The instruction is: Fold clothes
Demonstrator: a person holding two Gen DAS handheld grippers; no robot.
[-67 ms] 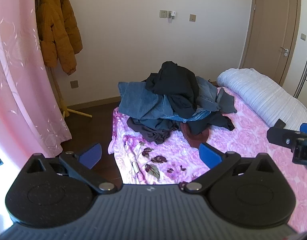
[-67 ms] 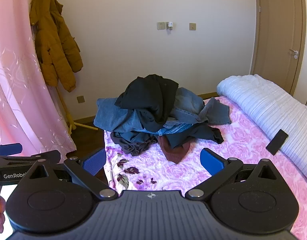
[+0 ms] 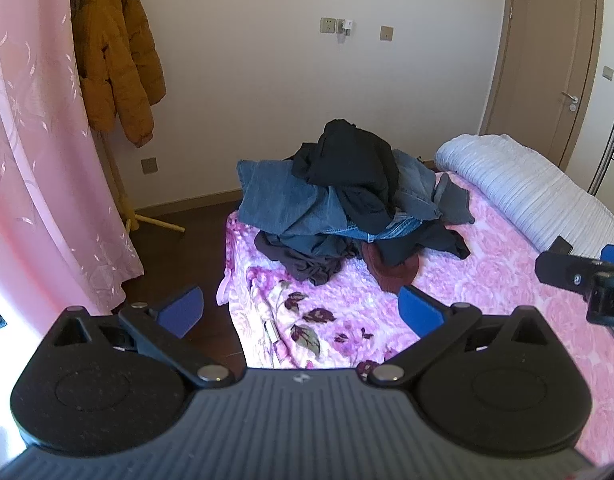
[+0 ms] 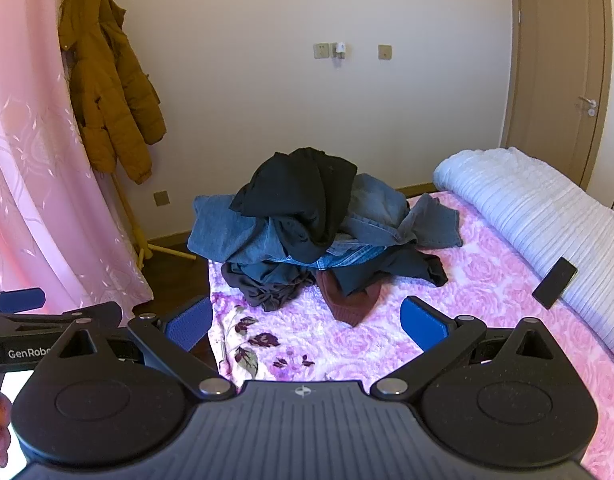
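A pile of clothes [image 3: 347,204] [image 4: 319,232] lies heaped at the far end of the pink flowered bed [image 3: 487,264] [image 4: 487,280]: a black garment on top, blue denim under it, dark pieces and a maroon one [image 4: 349,300] at the front. My left gripper [image 3: 301,306] hangs open above the bed's near corner, well short of the pile, nothing between its blue pads. My right gripper [image 4: 307,322] is open too, empty, also short of the pile. Each gripper shows at the edge of the other's view.
A rolled white quilt [image 3: 527,188] [image 4: 539,208] runs along the bed's right side, a black phone [image 4: 555,282] leaning against it. A pink curtain [image 3: 35,184] and a coat stand with a mustard jacket [image 3: 115,52] fill the left. Dark floor [image 3: 179,256] lies beside the bed; a door [image 3: 551,56] stands at the right.
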